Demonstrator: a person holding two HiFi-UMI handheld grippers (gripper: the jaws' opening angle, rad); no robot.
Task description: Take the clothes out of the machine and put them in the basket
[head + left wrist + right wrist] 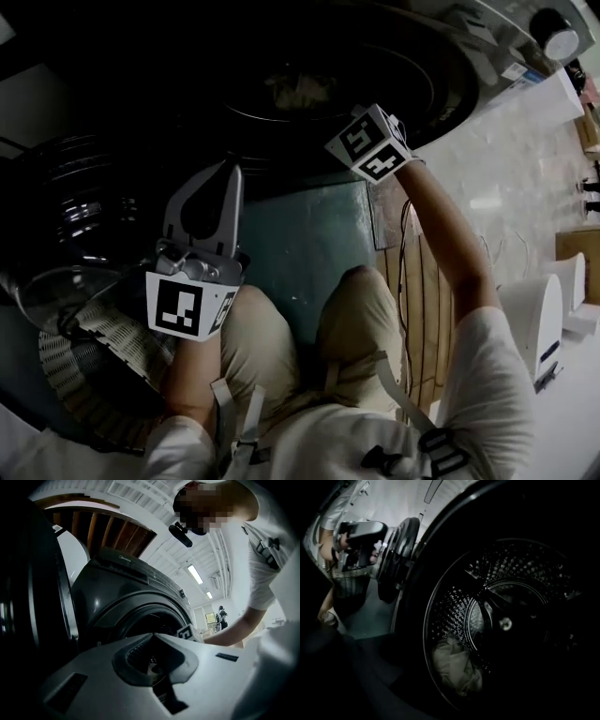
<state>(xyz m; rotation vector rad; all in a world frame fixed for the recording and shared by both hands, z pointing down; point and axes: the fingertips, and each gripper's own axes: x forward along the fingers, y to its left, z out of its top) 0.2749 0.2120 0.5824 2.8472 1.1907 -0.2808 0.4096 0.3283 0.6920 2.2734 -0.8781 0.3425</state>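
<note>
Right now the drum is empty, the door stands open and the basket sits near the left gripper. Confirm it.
Wrong on the drum: it is not empty. The right gripper view shows pale clothes lying at its bottom. The door stands open and the basket sits near the left gripper.

The machine stands on the floor ahead of the kneeling person, its door swung open to the left, and the clothes lie in the bottom of its drum. The basket stands on the floor to the left of the person's knees, below the open door. The left gripper hangs above the basket's right rim, between the door and the left knee, and the right gripper is at the right edge of the drum's mouth.
</note>
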